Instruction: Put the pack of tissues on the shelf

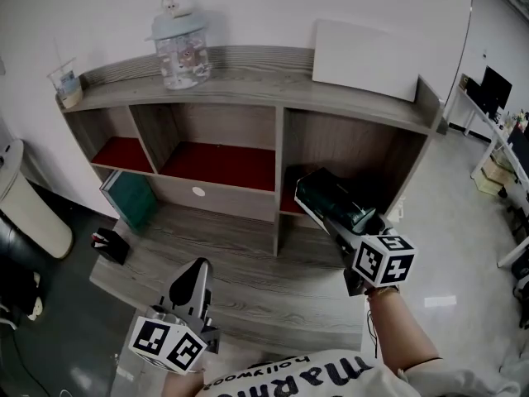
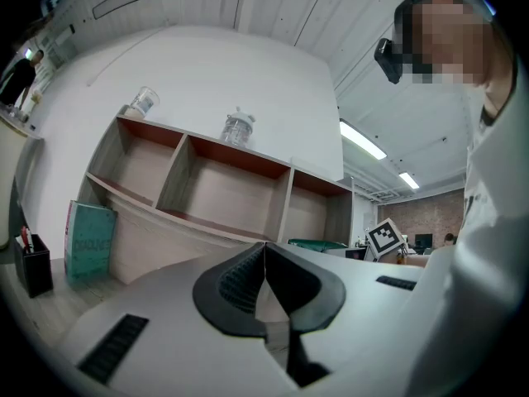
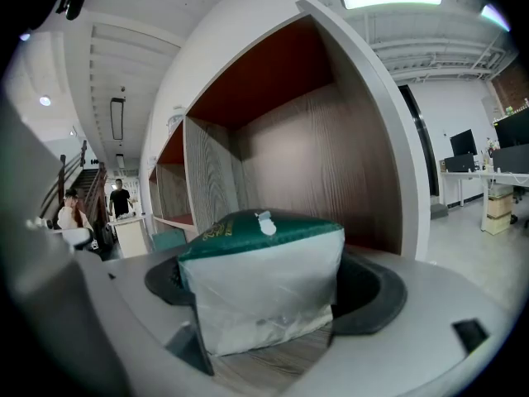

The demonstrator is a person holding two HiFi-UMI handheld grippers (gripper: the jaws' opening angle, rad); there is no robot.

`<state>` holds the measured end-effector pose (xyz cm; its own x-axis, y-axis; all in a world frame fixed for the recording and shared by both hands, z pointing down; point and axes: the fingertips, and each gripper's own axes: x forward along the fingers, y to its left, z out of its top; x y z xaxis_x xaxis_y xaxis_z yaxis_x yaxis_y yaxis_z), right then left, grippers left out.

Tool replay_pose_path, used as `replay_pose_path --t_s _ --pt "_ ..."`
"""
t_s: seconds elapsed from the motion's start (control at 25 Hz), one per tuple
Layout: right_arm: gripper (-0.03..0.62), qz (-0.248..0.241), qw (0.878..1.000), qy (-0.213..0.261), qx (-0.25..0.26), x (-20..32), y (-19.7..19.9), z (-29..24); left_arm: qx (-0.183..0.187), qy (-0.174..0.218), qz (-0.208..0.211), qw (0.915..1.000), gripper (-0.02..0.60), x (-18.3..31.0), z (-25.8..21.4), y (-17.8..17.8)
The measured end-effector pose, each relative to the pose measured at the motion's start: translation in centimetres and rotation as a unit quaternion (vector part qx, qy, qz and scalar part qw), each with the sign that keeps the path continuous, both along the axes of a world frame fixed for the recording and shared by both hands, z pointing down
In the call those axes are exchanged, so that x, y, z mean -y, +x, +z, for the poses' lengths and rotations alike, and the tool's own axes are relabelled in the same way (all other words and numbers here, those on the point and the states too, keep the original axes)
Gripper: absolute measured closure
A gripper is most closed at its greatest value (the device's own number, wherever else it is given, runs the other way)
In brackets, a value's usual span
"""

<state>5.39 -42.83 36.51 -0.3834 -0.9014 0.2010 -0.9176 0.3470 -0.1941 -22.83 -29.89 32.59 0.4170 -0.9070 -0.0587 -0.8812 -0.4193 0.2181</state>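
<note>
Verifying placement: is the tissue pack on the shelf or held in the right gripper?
Held. The right gripper has its jaws clamped on the tissue pack, in front of the shelf and its right compartment.

Counting what is here

There is one shelf with three cubbies. There are two grippers, the left gripper and the right gripper. There is one pack of tissues, one jar, one cup, one white board, one green book and one black pen pot.
</note>
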Motion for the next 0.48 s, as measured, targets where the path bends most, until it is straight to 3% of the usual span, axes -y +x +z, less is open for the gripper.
replay_pose_path --t_s 0.48 --pt "0.137 -0.011 1.0 -0.01 0.0 0.85 -0.48 0.41 0.005 0.003 -0.015 0.9999 0.563 -0.4 -0.28 0.29"
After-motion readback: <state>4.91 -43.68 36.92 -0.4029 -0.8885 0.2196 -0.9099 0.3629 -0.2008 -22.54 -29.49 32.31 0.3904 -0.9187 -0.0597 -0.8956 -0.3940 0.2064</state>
